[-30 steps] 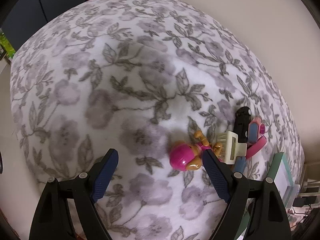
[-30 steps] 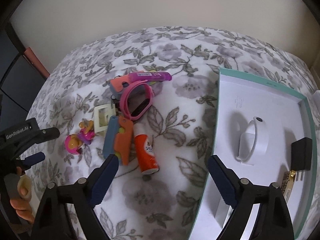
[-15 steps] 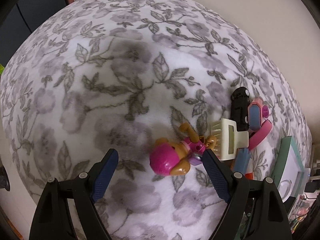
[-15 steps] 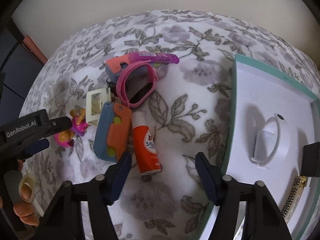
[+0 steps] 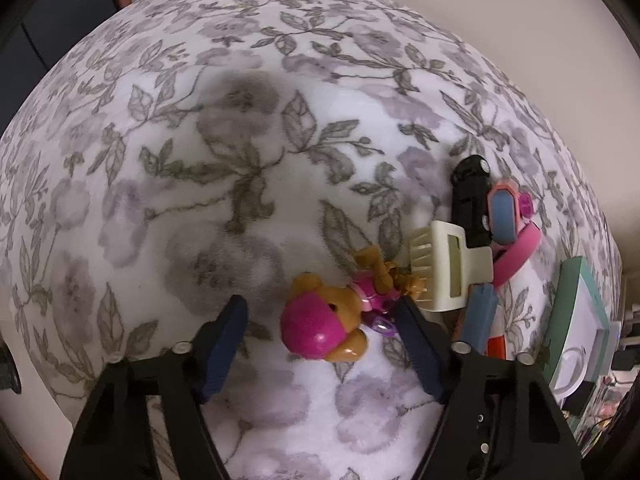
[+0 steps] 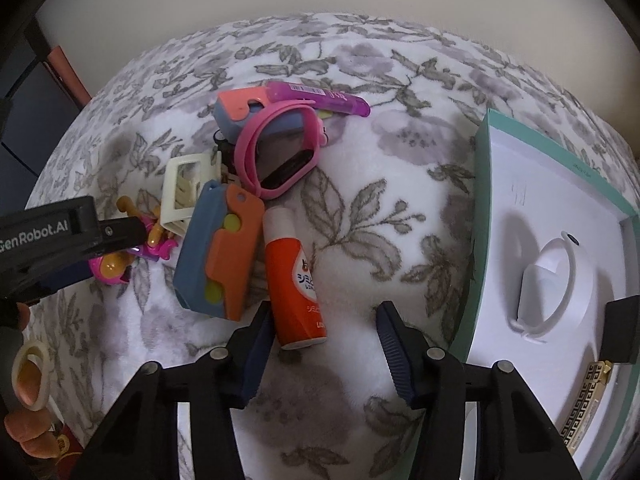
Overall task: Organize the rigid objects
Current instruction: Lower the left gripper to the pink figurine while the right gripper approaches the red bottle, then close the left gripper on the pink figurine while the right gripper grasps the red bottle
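The toy pup (image 5: 324,328) lies low and centre in the left wrist view on the floral blanket (image 5: 200,160), its feet touching the cream clip (image 5: 448,268). The left gripper (image 5: 320,320) straddles it, jaws about half open and just closing, pads not yet pressing; best to close on the body, clear of the clip. The right gripper (image 6: 324,332) brackets the base of the orange tube (image 6: 294,280), jaws likewise closing, with nothing gripped yet. The tube touches the blue-orange case (image 6: 218,252), so lift straight up toward the box (image 6: 480,200) at right.
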Available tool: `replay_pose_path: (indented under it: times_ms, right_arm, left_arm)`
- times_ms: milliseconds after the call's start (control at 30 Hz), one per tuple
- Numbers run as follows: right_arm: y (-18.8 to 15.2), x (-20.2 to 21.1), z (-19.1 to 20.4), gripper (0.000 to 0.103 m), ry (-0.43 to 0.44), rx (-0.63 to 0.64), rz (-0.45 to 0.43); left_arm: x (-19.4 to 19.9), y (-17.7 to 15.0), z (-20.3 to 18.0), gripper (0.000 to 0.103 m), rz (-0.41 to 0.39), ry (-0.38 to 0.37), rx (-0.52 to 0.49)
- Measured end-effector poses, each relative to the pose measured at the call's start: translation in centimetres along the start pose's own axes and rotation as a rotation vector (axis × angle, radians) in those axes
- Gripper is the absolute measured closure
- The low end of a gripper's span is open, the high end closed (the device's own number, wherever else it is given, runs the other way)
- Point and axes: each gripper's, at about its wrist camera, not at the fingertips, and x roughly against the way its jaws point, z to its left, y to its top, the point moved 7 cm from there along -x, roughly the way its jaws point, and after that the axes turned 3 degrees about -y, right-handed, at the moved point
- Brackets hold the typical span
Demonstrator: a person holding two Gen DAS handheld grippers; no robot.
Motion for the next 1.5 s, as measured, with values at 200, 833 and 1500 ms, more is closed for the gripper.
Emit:
replay_pose_path:
  times_ms: [200, 833, 1500]
  right_arm:
    - [0.0, 0.1, -0.2, 0.054, -0.009, -0.013, -0.003]
    - [0.6, 1.5, -1.6, 0.073, -0.022, -0.060, -0.028]
    - [1.3, 3.7, -3.1, 0.075, 0.021, -0.128, -0.079]
  left_arm:
    - [-0.3, -0.4, -1.7, 0.043, 0.004, -0.003, -0.046]
    - [0.5, -0.1, -3.4, 0.061, -0.024, 0.059, -0.093]
    - [4.2, 0.5, -1.6, 0.063, -0.058, -0.057, 0.012]
